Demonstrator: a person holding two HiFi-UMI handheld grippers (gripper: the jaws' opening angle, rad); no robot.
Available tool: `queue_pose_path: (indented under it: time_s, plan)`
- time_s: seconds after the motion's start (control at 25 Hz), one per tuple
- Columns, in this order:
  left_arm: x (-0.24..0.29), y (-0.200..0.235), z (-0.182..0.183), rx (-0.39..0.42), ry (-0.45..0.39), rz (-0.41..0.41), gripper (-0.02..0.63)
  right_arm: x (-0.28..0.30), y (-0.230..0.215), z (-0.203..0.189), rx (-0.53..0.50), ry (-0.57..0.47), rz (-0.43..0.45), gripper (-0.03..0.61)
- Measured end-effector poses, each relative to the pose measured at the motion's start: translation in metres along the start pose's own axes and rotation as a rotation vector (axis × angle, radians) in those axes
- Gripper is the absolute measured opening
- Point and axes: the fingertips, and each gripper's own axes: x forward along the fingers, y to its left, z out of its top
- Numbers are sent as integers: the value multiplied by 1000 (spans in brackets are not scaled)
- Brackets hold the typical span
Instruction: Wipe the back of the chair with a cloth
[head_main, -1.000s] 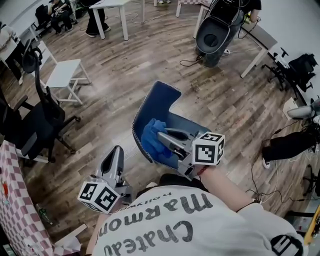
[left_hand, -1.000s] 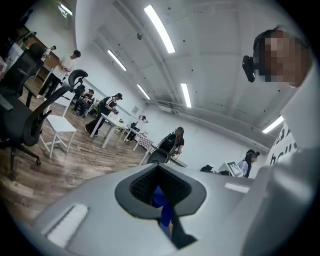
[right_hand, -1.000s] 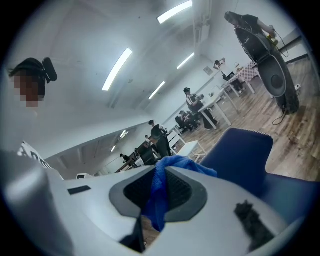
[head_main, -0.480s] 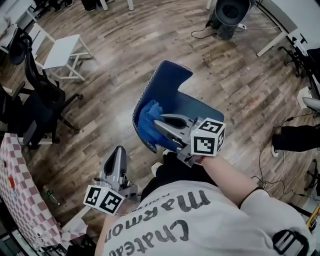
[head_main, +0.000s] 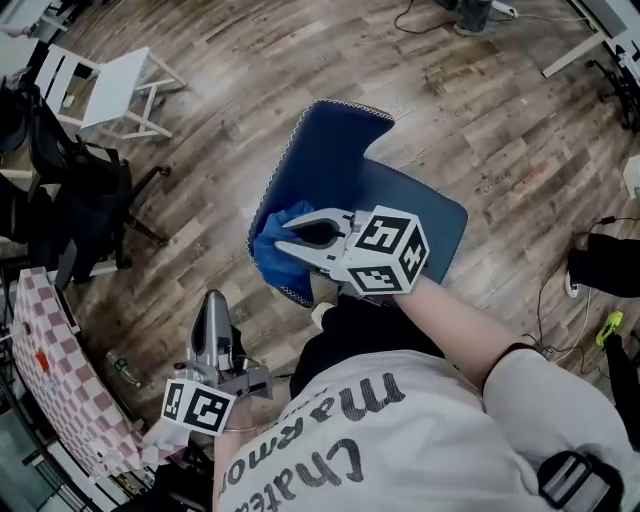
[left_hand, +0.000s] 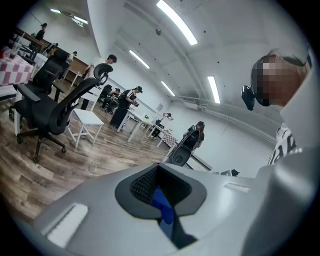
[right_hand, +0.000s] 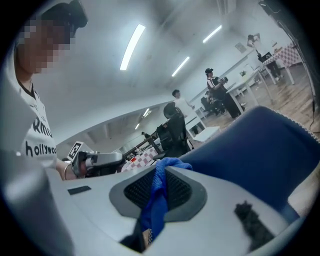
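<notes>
Head view: right gripper (head_main: 281, 243), arm extended, pins cloth (head_main: 266, 256) to chair (head_main: 325, 160).

Bright, even indoor light falls from long ceiling strips (left_hand: 176, 21) (they flare pure white in both gripper views). It leaves a pale sheen on the wood floor (head_main: 240, 90) beyond the blue chair (head_main: 330, 160). Shadows beside the chair are soft and faint. The head view is sharp but bows outward away from the chair. Both gripper views are fisheye with black corners, their nearest parts out of focus, and the right one is hazy.
</notes>
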Motion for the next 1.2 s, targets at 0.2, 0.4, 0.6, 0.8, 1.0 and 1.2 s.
queue_pose_path:
  time_s: [0.2, 0.4, 0.6, 0.8, 1.0, 1.2]
  plan:
    - [-9, 11, 0, -27, -23, 70, 5, -1, -19, 11, 23, -13, 37, 55]
    - [-12, 18, -1, -48, -37, 115, 5, -7, -36, 22, 31, -26, 40, 54]
    - [-6, 23, -4, -69, -41, 124, 5, -12, -51, 30, 12, -30, 9, 54]
    - [4, 16, -13, -65, -17, 103, 5, -28, -78, 39, 47, -93, -66, 54]
    - [4, 12, -22, -75, 2, 94, 5, -49, -113, 53, 1, -121, -206, 54]
    - [-1, 8, -21, -68, 1, 92, 5, -67, -147, 66, -44, -125, -346, 54]
